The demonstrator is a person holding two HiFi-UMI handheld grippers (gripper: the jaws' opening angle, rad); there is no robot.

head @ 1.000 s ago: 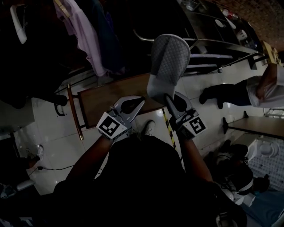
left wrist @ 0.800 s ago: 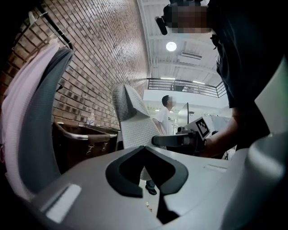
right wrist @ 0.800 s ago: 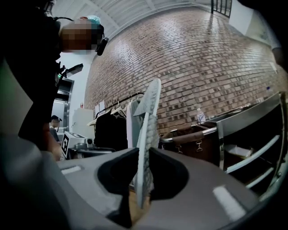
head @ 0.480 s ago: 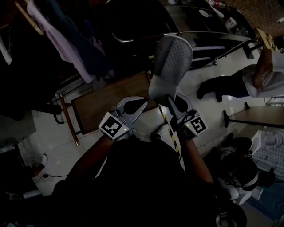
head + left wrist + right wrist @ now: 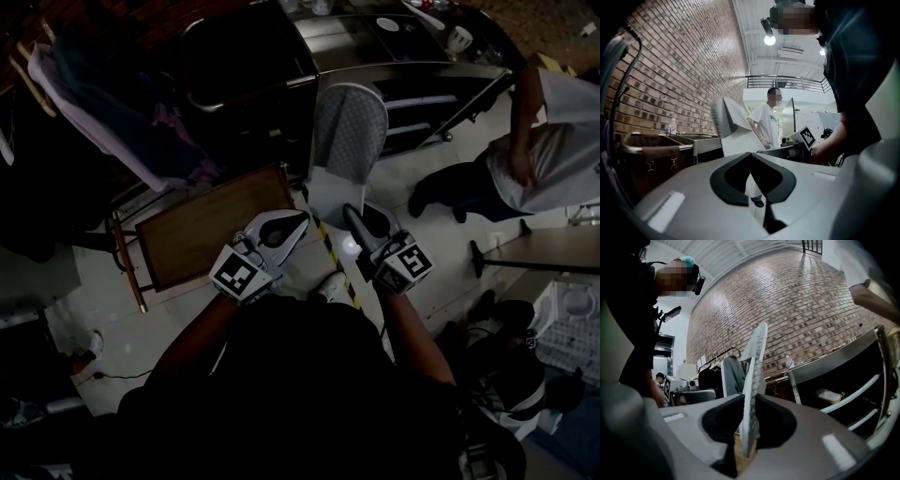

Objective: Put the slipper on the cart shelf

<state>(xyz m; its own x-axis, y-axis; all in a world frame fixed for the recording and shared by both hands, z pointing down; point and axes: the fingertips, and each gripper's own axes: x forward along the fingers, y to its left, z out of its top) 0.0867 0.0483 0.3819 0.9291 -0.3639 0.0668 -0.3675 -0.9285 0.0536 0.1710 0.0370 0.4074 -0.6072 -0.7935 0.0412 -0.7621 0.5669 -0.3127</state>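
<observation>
— Where's the slipper (image 5: 753, 373)?
— Clamped by one end in your right gripper (image 5: 749, 401), standing straight out beyond its jaws.
— And my left?
— Your left gripper (image 5: 750, 155) is closed on nothing, just beside the right.

Reference point: the cart (image 5: 422, 67).

- The slipper (image 5: 345, 141) stands upright just before the cart's left end. Its lower end sits between the jaws of the right gripper (image 5: 351, 214).
- The left gripper (image 5: 298, 220) is left of the right gripper, apart from the slipper.
- The wooden table (image 5: 211, 225) sits on the floor, left of and before the cart.
- The hanging clothes (image 5: 84, 122) are further left.
- A person (image 5: 525, 141) stands right of the cart.
- A cup (image 5: 457, 39) rests on the cart's top.
</observation>
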